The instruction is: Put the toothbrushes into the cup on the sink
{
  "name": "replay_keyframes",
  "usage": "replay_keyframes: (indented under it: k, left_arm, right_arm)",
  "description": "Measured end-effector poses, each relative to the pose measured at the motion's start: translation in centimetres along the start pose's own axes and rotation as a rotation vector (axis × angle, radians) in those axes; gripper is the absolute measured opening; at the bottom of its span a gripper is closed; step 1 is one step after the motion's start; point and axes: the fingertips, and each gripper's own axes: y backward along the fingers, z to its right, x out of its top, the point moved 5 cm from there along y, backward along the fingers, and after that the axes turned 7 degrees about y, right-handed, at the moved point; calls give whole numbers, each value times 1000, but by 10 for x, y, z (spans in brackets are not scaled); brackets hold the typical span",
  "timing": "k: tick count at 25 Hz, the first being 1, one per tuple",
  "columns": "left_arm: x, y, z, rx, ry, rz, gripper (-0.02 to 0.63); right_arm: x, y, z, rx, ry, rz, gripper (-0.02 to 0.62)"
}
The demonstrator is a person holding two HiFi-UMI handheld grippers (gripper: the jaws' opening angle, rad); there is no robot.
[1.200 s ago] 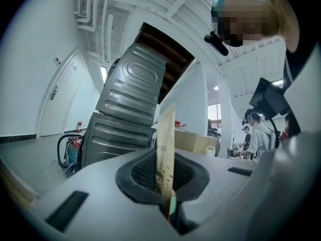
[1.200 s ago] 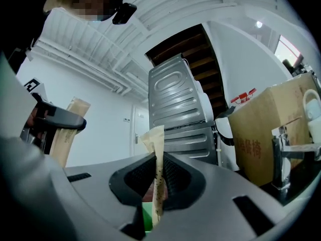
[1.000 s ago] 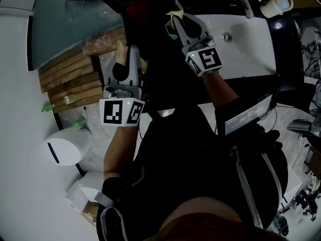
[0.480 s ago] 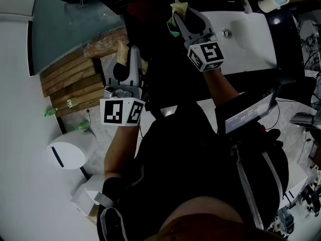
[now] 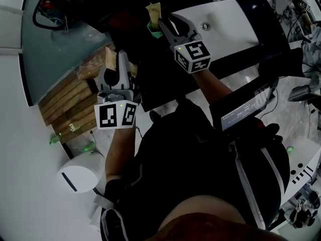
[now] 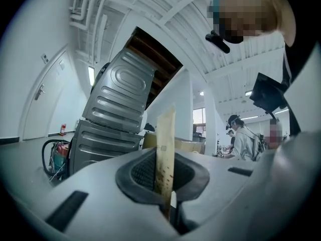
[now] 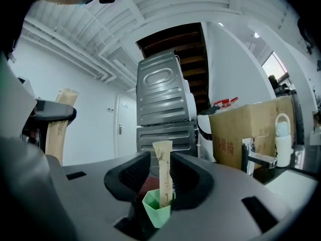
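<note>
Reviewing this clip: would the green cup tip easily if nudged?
Probably: the green cup looks small and light, and the wrapped toothbrush stands well above its rim, making it top-heavy. Its faceted sides suggest it wouldn't roll far.

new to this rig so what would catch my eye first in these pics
A green cup with a paper-wrapped toothbrush standing in it sits between the opening fingers of the right gripper. The left gripper is clamped on a second wrapped toothbrush. In the head view a white sink stands out at upper right.
</note>
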Motion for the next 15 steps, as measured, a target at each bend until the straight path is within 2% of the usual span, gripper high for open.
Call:
replay_keyframes:
  k: [5,9,15]
  left_arm:
    - [2,4,9,-58,12,-12,14]
    - [9,10,15,-104,20,-8,14]
    - [15,20,26,-156,30,-4,14]
  right_arm:
    - [23,27,-10,-21,-1,23,129]
    - [39,46,-24,-32,-1,38,64]
    - [52,74,-45,-29,-5,40,37]
